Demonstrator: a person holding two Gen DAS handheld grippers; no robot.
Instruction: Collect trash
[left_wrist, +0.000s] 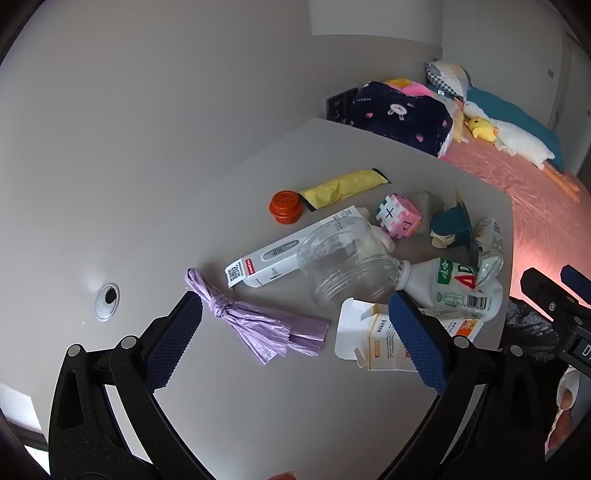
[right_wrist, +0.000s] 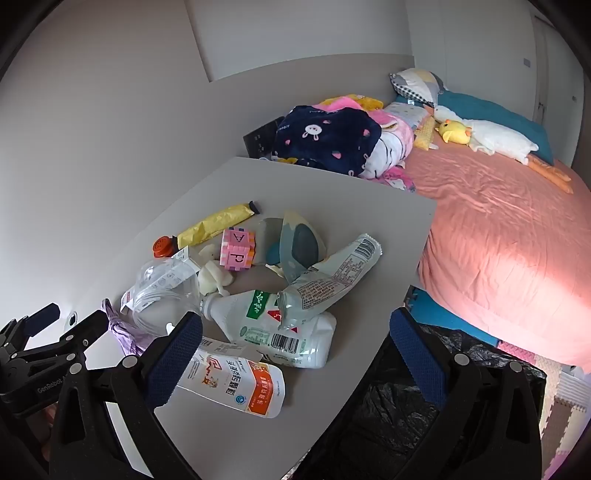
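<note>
The left gripper (left_wrist: 295, 321) hangs over the grey table (left_wrist: 258, 406) with its jaws spread wide and empty; the knotted purple bag (left_wrist: 258, 325) lies between its fingertips, and the clear jar (left_wrist: 343, 262) and white bottle (left_wrist: 450, 284) lie just beyond. The right gripper (right_wrist: 295, 332) is likewise wide open and empty, with the flattened carton (right_wrist: 236, 384) by its left finger and the black trash bag (right_wrist: 406, 417) below its right finger, off the table's edge.

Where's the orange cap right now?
The orange cap sits at the far left of the clutter on the table, touching the yellow packet and just beyond the thermometer box; the right wrist view shows it there too.
</note>
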